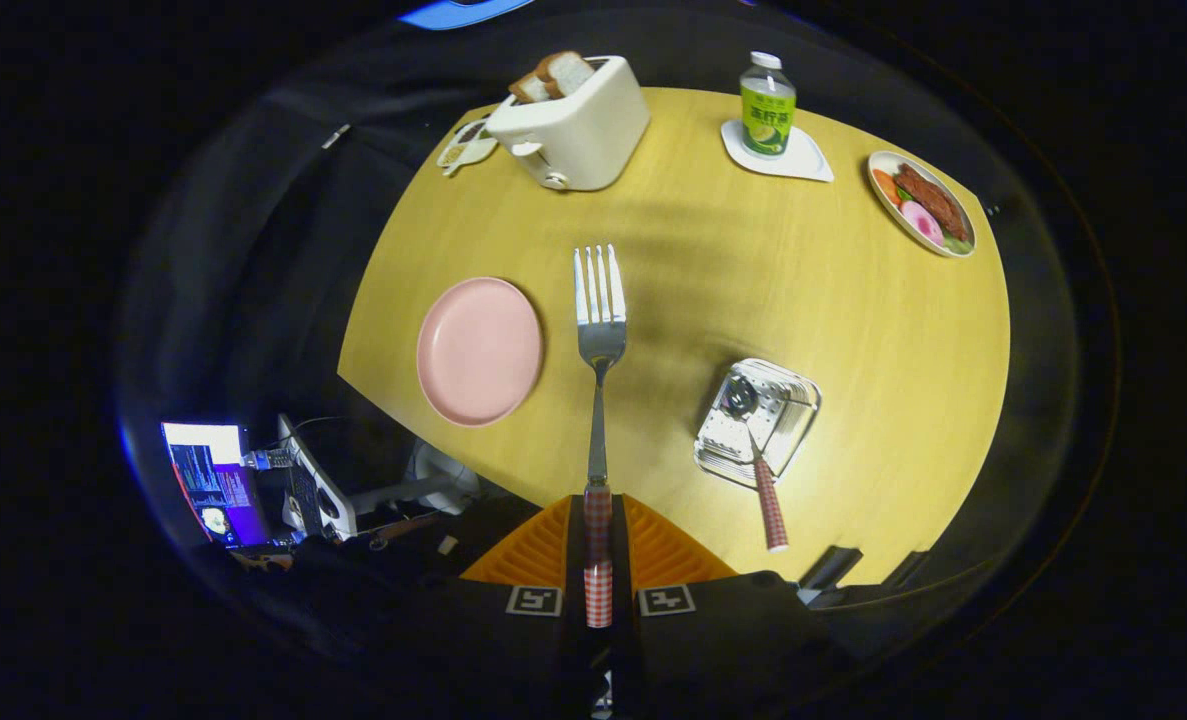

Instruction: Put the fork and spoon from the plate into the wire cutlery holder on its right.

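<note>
Desk: the big yellow wooden desk (753, 290) holds all the things, and the tongs look down on it from above.
Toaster: a white toaster (578, 125) with slices of bread in its top stands at the far side, at about 12 o'clock from the fork.
Plate: the round pink plate (480, 350) lies flat at about 9 o'clock from the fork's prongs. It is near the fork but not touching it.
Cutlery holder: the shiny wire cutlery holder (758, 420) sits at about 4 o'clock from the fork's prongs, well apart from the plate.
Fork: the silver fork with a red and white checked handle (600, 330) is held up over the desk, between the plate and the holder. Its prongs point away, toward 12 o'clock.
Spoon: the silver spoon with a red and white checked handle (753, 440) is in the holder. Its bowl is down inside and its handle leans out toward 6 o'clock.
Food plate: a small white plate with colourful food (921, 203) is far off at about 2 o'clock.
Bottle: a small green drink bottle with a white cap (767, 105) stands on a white coaster (803, 160) at about 1 o'clock.
Tongs: the tongs (599, 560) are squeezed tight on the fork's checked handle, one finger on each side.
</note>
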`<state>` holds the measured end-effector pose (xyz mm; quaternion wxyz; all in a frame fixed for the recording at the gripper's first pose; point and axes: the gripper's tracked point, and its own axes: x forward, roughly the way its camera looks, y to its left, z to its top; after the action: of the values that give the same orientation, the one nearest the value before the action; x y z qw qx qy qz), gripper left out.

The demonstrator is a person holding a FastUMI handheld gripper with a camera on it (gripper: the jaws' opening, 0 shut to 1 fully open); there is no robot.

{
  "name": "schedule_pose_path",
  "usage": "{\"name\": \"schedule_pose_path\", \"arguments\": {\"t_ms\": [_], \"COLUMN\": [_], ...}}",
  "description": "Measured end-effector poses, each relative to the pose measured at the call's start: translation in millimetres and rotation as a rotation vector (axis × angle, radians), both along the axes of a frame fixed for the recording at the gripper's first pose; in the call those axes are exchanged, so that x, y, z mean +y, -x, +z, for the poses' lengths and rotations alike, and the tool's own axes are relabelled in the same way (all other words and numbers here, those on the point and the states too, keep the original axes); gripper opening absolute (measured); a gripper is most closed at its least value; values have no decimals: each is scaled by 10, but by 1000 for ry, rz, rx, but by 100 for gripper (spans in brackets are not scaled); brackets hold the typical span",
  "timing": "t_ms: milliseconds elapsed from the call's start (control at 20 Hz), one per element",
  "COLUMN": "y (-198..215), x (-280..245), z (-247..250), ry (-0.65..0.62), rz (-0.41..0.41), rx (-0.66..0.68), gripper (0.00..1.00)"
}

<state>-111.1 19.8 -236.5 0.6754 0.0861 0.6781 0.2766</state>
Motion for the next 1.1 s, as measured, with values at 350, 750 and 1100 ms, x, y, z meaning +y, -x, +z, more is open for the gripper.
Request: {"name": "schedule_pose_path", "arguments": {"t_ms": [350, 750, 1100], "y": [181, 196, 118], "x": [-621, -843, -823], "z": [-304, -490, -616], "ry": [131, 260, 328], "rz": [173, 339, 420], "rx": [221, 479, 643], "gripper": [13, 13, 13]}}
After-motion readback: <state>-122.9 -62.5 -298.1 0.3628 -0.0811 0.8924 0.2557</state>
